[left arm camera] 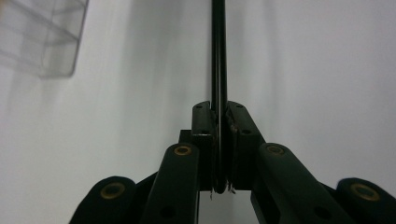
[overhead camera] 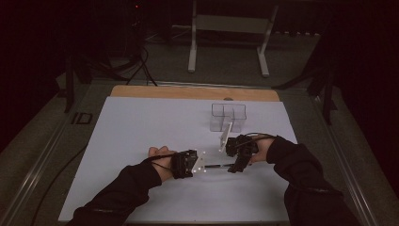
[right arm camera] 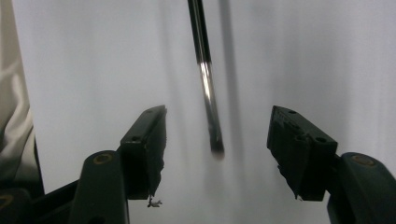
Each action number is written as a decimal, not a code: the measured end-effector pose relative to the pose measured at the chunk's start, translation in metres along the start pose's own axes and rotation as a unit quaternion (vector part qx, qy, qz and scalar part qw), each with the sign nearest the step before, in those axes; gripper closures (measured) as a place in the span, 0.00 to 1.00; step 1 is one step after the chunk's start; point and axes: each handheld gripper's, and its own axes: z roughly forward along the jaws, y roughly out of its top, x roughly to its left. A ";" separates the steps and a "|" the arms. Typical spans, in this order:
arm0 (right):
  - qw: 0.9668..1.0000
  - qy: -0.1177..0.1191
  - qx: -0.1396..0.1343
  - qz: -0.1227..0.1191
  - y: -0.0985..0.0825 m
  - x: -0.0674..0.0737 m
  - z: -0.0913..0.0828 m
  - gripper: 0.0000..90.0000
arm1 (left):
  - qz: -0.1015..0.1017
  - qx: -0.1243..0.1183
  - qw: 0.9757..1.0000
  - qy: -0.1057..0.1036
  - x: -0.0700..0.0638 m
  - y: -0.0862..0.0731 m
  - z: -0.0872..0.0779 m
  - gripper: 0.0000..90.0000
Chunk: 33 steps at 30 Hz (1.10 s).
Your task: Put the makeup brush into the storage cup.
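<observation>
A thin black rod (overhead camera: 219,165) lies level just above the white board (overhead camera: 141,132), between my two hands. My left gripper (overhead camera: 203,165) is shut on one end of it; in the left gripper view both pads press the rod (left arm camera: 218,56), which runs straight away from the left gripper (left arm camera: 219,112). In the right gripper view the rod's other end (right arm camera: 205,79), with a silvery section and a dark tip, hangs between the jaws of my right gripper (right arm camera: 217,121). Those jaws stand wide apart and touch nothing. In the high view the right gripper (overhead camera: 234,167) points down and to the left at the rod's end.
A clear plastic box with compartments (overhead camera: 228,117) stands behind the right hand, also seen as the clear box (left arm camera: 42,37) at the upper left. A pale flat plate (overhead camera: 226,136) sticks up just in front of it. A wooden strip (overhead camera: 188,92) edges the board's far side.
</observation>
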 end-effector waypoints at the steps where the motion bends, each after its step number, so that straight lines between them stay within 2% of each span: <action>1: 1.000 -0.008 -0.007 0.002 -0.001 0.000 -0.001 0.32 | -0.007 0.003 1.000 0.000 0.001 -0.003 -0.001 0.94; 3: 1.000 -0.016 -0.020 0.011 -0.004 0.000 -0.004 0.31 | -0.029 0.005 1.000 -0.006 0.004 -0.009 -0.003 0.94; 5: 0.999 -0.023 -0.031 0.019 -0.007 0.001 -0.006 0.28 | -0.057 0.003 0.998 -0.009 0.006 -0.016 -0.005 0.94; 7: 0.998 -0.030 -0.042 0.026 -0.010 0.001 -0.009 0.25 | -0.076 0.002 0.997 -0.009 0.008 -0.021 -0.007 0.94; 8: 0.998 -0.038 -0.048 0.029 -0.011 0.002 -0.010 0.24 | -0.080 0.003 0.997 -0.008 0.009 -0.023 -0.009 0.94; 14: 0.994 -0.044 -0.085 0.043 -0.023 0.003 -0.017 0.18 | -0.119 -0.015 0.993 -0.012 0.009 -0.034 -0.017 0.94; 17: 0.992 -0.060 -0.101 0.044 -0.030 0.005 -0.018 0.17 | -0.133 -0.025 0.991 -0.001 0.008 -0.037 -0.023 0.94; 20: 0.988 -0.086 -0.125 0.039 -0.037 0.006 -0.019 0.17 | -0.161 -0.046 0.986 0.015 0.005 -0.040 -0.029 0.94; 22: 0.984 -0.102 -0.143 0.039 -0.040 0.008 -0.019 0.16 | -0.182 -0.064 0.981 0.020 0.002 -0.042 -0.033 0.94; 23: 0.984 -0.102 -0.143 0.039 -0.040 0.008 -0.019 0.16 | -0.182 -0.064 0.981 0.020 0.002 -0.042 -0.033 0.94; 24: 0.983 -0.104 -0.145 0.044 -0.042 0.010 -0.018 0.16 | -0.206 -0.079 0.975 0.024 -0.001 -0.044 -0.036 0.94; 25: 0.983 -0.101 -0.147 0.049 -0.044 0.011 -0.015 0.16 | -0.209 -0.084 0.974 0.023 -0.002 -0.044 -0.036 0.94; 27: 0.983 -0.098 -0.147 0.055 -0.045 0.012 -0.014 0.16 | -0.226 -0.101 0.969 0.021 -0.004 -0.045 -0.038 0.94; 28: 0.982 -0.097 -0.150 0.059 -0.046 0.012 -0.013 0.16 | -0.235 -0.112 0.965 0.011 -0.005 -0.045 -0.039 0.94; 29: 0.981 -0.094 -0.156 0.061 -0.048 0.014 -0.012 0.16 | -0.240 -0.118 0.963 0.009 -0.006 -0.045 -0.040 0.94; 31: 0.980 -0.092 -0.164 0.071 -0.049 0.015 -0.010 0.16 | -0.254 -0.134 0.958 0.005 -0.009 -0.045 -0.041 0.94; 32: 0.979 -0.091 -0.168 0.073 -0.050 0.016 -0.009 0.16 | -0.263 -0.142 0.954 0.002 -0.011 -0.045 -0.041 0.94; 33: 0.977 -0.096 -0.174 0.073 -0.050 0.018 -0.007 0.16 | -0.269 -0.141 0.953 0.009 -0.014 -0.043 -0.041 0.94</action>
